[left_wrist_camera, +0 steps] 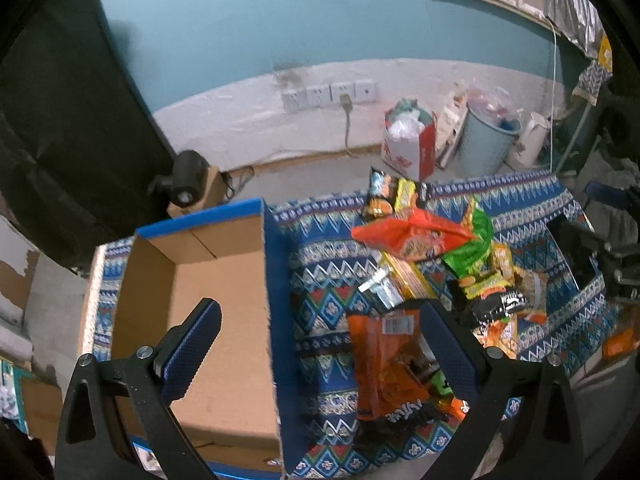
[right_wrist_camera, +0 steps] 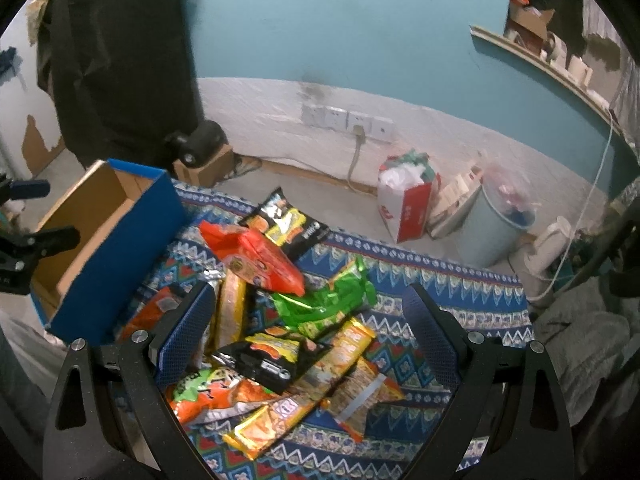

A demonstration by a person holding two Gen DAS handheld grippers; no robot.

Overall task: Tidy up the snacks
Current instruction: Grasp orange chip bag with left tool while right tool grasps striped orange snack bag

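- Left wrist view: left hand-held gripper (left_wrist_camera: pixel 320 344) is spread wide with nothing in it, hovering over the blue wall of the cardboard box (left_wrist_camera: pixel 208 304) and an orange snack bag (left_wrist_camera: pixel 384 364) lying just beside the box on the patterned cloth (left_wrist_camera: pixel 320 248).
- Right wrist view: right hand-held gripper (right_wrist_camera: pixel 308 332) is also spread and holding nothing, above the snack pile (right_wrist_camera: pixel 288 312); the box (right_wrist_camera: pixel 100 240) sits to its left, red bag (right_wrist_camera: pixel 256 260) on top.

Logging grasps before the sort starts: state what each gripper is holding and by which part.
Nothing is held. The left gripper and right gripper are both open, with the snack packets loose on the patterned cloth.
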